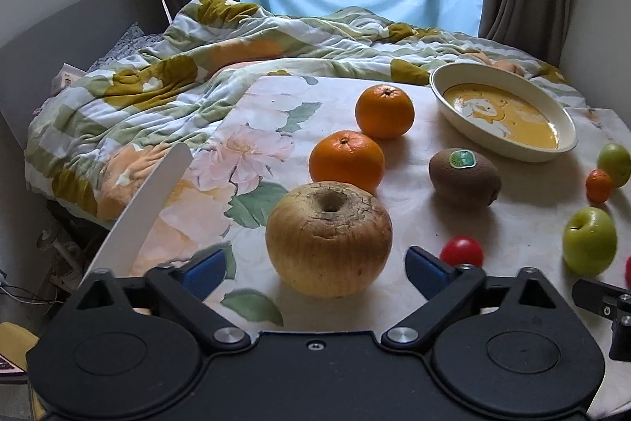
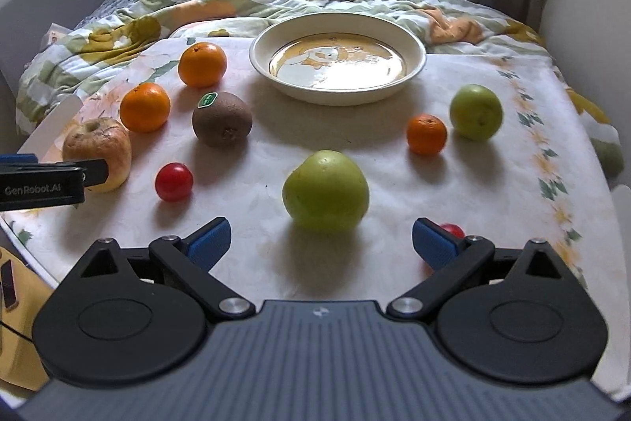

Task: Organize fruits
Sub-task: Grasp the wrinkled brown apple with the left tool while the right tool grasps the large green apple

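Two grippers, both spread wide, holding nothing. Left gripper point(image 1: 315, 269) flanking a wrinkled yellow apple point(image 1: 328, 238) at lower centre, blue pads point(image 1: 424, 270) apart from its skin. Right gripper point(image 2: 321, 243) just short of a green apple point(image 2: 326, 191) at centre frame. Beyond on the floral desk point(image 2: 512, 145): two oranges point(image 2: 144, 107), a kiwi point(image 2: 222, 119), a red tomato point(image 2: 174, 182), a small mandarin point(image 2: 427, 134), another green apple point(image 2: 476, 111). Farthest up, a cream bowl point(image 2: 414, 46), nothing inside.
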`<action>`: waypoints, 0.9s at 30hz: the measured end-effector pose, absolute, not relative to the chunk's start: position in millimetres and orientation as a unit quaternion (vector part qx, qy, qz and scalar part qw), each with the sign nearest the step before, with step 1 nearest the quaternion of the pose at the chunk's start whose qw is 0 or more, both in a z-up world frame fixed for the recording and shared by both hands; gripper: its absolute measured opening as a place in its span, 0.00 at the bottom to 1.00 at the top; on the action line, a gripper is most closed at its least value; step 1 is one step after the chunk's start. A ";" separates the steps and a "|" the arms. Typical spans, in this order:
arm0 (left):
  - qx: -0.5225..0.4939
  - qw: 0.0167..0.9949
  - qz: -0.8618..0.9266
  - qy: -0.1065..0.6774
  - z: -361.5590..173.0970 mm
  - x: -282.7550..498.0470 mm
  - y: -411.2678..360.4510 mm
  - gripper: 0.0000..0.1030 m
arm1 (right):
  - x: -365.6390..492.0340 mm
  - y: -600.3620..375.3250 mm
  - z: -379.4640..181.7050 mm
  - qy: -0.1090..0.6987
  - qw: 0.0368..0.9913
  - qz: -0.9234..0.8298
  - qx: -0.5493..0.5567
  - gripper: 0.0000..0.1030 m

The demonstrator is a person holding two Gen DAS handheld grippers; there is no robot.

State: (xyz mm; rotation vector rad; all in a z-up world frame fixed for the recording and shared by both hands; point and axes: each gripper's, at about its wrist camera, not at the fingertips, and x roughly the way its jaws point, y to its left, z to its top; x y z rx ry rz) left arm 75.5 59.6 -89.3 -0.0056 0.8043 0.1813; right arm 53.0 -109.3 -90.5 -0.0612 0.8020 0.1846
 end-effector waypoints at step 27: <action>-0.002 0.915 0.073 0.397 -100.3 90.7 57.3 0.76 | 90.8 -105.5 -106.2 0.388 0.915 0.103 -0.036 0.71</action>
